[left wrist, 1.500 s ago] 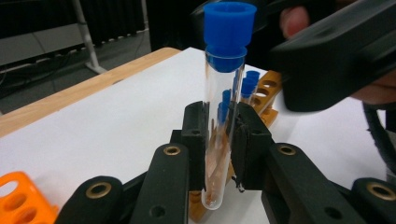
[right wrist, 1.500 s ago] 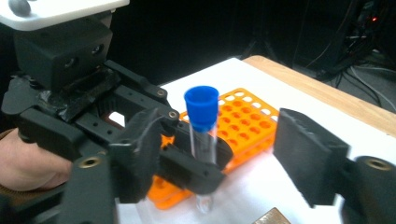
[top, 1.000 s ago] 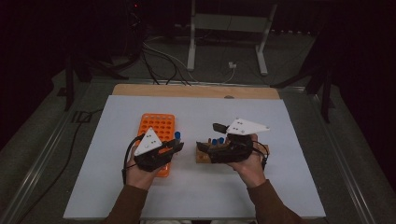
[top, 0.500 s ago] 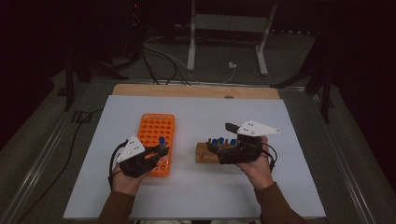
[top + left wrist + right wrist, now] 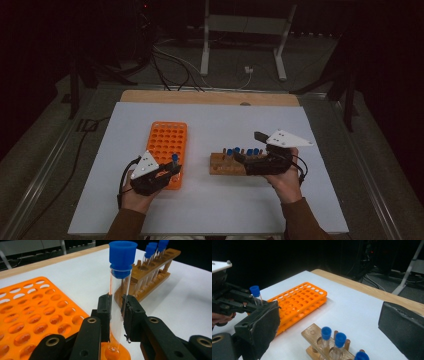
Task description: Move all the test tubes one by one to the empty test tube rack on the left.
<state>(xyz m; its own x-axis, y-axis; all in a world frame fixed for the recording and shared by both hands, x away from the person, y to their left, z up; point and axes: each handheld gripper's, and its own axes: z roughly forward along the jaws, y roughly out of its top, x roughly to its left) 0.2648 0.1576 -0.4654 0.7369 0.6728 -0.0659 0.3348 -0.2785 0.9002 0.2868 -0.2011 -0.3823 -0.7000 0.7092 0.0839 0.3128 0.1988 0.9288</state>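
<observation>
While left gripper (image 5: 117,315) pinches tube (image 5: 119,302) upright, cap up, right gripper (image 5: 329,322) jaws just spread, empty.

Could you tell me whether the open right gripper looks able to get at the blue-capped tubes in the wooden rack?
Probably yes: the right gripper is open beside the brown wooden rack, with nothing between its fingers and the clear blue-capped tubes, which stand upright with caps exposed.

Brown sleeves (image 5: 134,226) are worn. Black grippers are topped by pale three-cornered plates (image 5: 145,164) and trailed by black cables (image 5: 121,182); brass-ringed screws are set in the fingers (image 5: 135,315).
</observation>
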